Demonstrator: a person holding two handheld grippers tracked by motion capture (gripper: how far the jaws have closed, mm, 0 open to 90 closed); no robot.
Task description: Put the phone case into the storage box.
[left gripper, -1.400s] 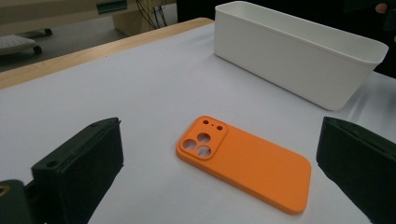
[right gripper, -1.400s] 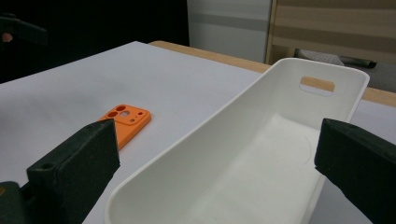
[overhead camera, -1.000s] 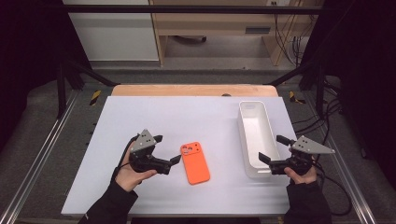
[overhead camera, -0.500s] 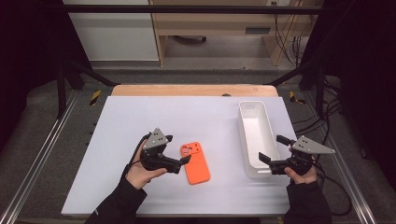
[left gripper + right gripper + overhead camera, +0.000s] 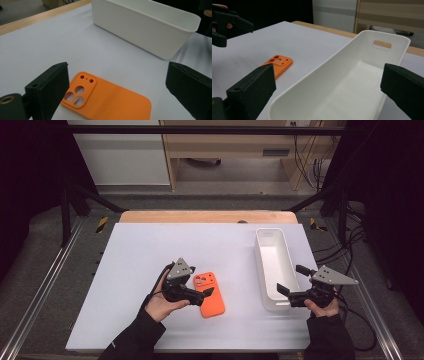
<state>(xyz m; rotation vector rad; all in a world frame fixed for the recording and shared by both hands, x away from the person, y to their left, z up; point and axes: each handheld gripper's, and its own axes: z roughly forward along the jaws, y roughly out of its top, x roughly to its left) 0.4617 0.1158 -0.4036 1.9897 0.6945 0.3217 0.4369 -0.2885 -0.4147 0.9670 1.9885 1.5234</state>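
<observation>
An orange phone case (image 5: 209, 294) lies flat on the white table, camera cutouts toward the far side. My left gripper (image 5: 204, 296) is open at the case's left edge, its jaws standing on either side of the case (image 5: 107, 100) without touching it. A long white bin (image 5: 273, 268) stands empty to the right. My right gripper (image 5: 292, 285) is open at the bin's near right corner, its jaws wide on either side of the bin's near end (image 5: 342, 85). The case (image 5: 279, 65) and the left gripper (image 5: 227, 25) lie beyond the bin in the right gripper view.
The white table mat (image 5: 150, 255) stretches to the left and far side. A wooden strip (image 5: 205, 216) runs along the table's far edge. Metal rails (image 5: 45, 285) flank both sides. Cables (image 5: 360, 320) trail at the right.
My left gripper has moved right across the table to the orange case, and its jaws now straddle the case's left side. The right gripper has stayed by the bin.
</observation>
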